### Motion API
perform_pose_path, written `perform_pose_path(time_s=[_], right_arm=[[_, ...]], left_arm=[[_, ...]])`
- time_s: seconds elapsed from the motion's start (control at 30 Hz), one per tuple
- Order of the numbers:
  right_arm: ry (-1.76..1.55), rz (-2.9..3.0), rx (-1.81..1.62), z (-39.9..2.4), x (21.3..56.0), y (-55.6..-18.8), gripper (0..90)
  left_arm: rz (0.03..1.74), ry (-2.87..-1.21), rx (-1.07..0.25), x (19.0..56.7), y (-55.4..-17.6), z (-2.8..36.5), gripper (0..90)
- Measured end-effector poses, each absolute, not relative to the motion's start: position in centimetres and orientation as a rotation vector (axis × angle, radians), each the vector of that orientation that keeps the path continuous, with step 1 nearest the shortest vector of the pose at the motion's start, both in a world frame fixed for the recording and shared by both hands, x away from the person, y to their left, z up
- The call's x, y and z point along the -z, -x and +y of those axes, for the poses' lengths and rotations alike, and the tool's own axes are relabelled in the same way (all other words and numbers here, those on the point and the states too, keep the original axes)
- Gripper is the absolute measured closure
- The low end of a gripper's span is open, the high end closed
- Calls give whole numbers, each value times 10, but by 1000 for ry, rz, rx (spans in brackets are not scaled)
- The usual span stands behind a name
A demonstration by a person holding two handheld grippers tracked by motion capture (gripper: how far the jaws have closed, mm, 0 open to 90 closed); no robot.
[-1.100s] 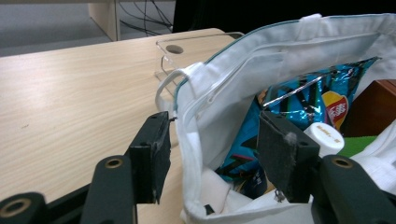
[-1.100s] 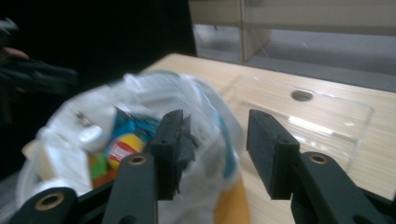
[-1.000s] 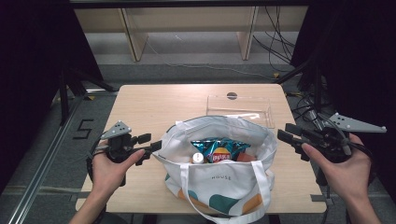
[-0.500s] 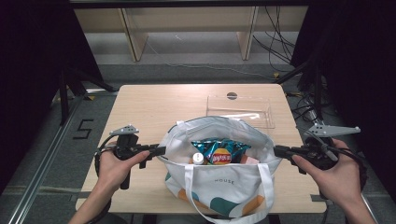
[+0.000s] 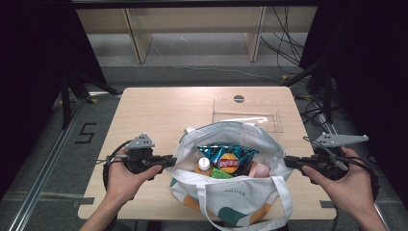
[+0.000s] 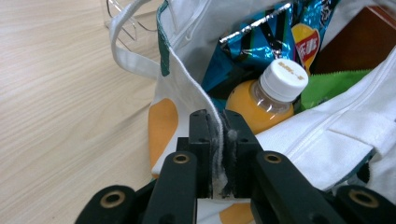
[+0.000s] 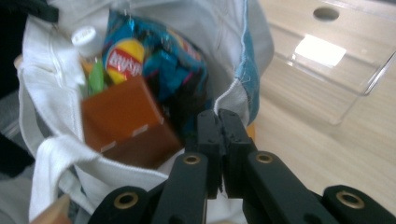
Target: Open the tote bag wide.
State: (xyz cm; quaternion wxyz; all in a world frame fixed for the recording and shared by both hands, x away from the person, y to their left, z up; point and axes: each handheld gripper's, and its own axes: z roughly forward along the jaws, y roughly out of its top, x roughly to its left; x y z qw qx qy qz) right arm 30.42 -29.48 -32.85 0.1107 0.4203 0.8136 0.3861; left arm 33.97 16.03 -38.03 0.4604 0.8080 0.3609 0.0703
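A white tote bag [image 5: 226, 129] stands open at the table's near edge. It holds a blue chip bag [image 5: 230, 156], an orange juice bottle [image 5: 204, 164] with a white cap, a green packet and a brown box [image 7: 123, 119]. My left gripper [image 5: 171, 161] is at the bag's left rim. Its jaws have just been closing and now pinch the rim cloth [image 6: 187, 70]; the left gripper [image 6: 218, 122] has fabric squeezed between its pads. My right gripper [image 5: 287, 161] is shut on the bag's right rim [image 7: 233, 60], with the right gripper [image 7: 218, 120] clamped on the seam.
A clear plastic tray [image 5: 248, 113] lies on the wooden table [image 5: 159, 110] just behind the bag, near a round hole [image 5: 239, 98]. The bag's handles [image 5: 284, 202] hang over the near side. Dark frames and cables stand beyond the table's sides.
Both grippers moved in to the bag's rims and closed on the cloth. The bag's mouth is pulled a little wider between them.
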Motion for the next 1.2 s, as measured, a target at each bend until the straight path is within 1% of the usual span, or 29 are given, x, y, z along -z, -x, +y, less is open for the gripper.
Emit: perform_pose_path(time_s=[0.1, 0.23, 0.27, 0.33, 0.37, 0.4, 0.43, 0.47, 0.6, 0.63, 0.7, 0.77, 0.8, 0.83, 0.87, 0.97, 1.0, 1.03, 1.07, 1.1, 1.13, 1.17, 1.2], right_arm=[[-1254, 2438, -1042, -290, 341, -304, 889], [-1240, 2453, -998, -293, 362, -310, 890], [-1271, 2462, -990, -294, 366, -310, 890], [-1292, 2465, -966, -296, 372, -313, 890], [-1295, 2483, -958, -297, 375, -315, 890], [-1369, 2473, -968, -295, 379, -314, 890], [-1367, 2487, -963, -296, 382, -315, 890], [-1356, 2492, -955, -296, 385, -317, 890], [-1328, 2537, -899, -295, 397, -323, 890], [-1325, 2565, -872, -294, 400, -324, 890], [-1385, 2575, -874, -289, 409, -324, 890], [-1342, 2610, -854, -288, 420, -326, 890], [-1342, 2610, -854, -288, 420, -326, 890], [-1387, 2657, -818, -283, 427, -324, 890], [-1347, 2672, -809, -282, 432, -326, 889], [-1352, 2664, -819, -281, 433, -325, 866], [-1374, 2655, -831, -283, 429, -324, 842], [-1308, 2632, -858, -287, 427, -326, 819], [-1352, 2571, -900, -289, 421, -323, 806], [-1345, 2560, -913, -294, 410, -321, 794], [-1344, 2497, -967, -296, 404, -318, 774], [-1344, 2497, -967, -296, 404, -318, 774], [-1290, 2426, -1060, -301, 386, -314, 754]], left_arm=[[884, -2034, -167, 389, -339, 156, 829], [908, -2042, -156, 398, -337, 151, 835], [883, -2080, -161, 399, -338, 152, 838], [893, -2085, -156, 404, -338, 150, 843], [879, -2121, -157, 406, -338, 150, 845], [879, -2121, -157, 406, -338, 150, 846], [908, -2102, -148, 412, -339, 148, 849], [896, -2133, -147, 414, -340, 149, 851], [913, -2154, -154, 422, -343, 148, 862], [942, -2153, -138, 431, -346, 147, 864], [947, -2158, -133, 435, -347, 148, 865], [976, -2159, -101, 448, -350, 147, 864], [976, -2159, -101, 448, -350, 147, 864], [985, -2160, -94, 452, -350, 144, 863], [984, -2156, -101, 451, -350, 143, 858], [992, -2107, -134, 441, -348, 147, 797], [988, -2088, -138, 438, -348, 149, 769], [974, -2067, -172, 431, -347, 153, 744], [974, -2067, -172, 431, -347, 153, 717], [959, -2016, -185, 421, -346, 156, 683], [959, -2016, -185, 421, -346, 156, 653], [944, -1978, -195, 415, -345, 156, 653], [892, -1965, -250, 404, -346, 156, 598]])
